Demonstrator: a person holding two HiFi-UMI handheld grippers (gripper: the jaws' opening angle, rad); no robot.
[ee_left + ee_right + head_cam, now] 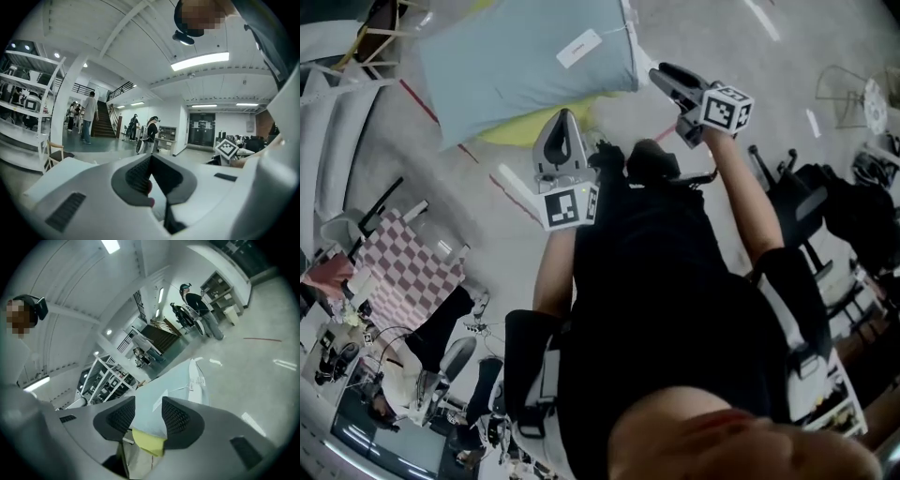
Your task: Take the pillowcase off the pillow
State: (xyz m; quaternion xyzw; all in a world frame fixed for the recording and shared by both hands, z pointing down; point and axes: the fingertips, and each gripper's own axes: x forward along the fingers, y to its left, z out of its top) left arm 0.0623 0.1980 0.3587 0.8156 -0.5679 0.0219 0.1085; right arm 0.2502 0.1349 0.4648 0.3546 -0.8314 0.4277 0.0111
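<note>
**Overhead, pillowcase still on, both grippers close by**

Seen from the head view, the pale blue fabric pillowcase lies flat on the grey floor, at 11 to 12 o'clock from the person. It still covers the yellow pillow, which peeks out along its 6 o'clock edge. As far as the frame shows, its long axis runs roughly from 9 o'clock to 3 o'clock. A white rectangular label sits on the top face toward the 3 o'clock end.

The left gripper shows over the yellow edge and points toward 12 o'clock. Its jaws are pressed together with nothing between them.

The right gripper appears just beside the pillowcase's 3 o'clock end and points toward 10 o'clock. Its jaws stand narrowly apart. The right gripper view shows blue cloth and a yellow corner through the gap, and the pads pinch neither.
</note>
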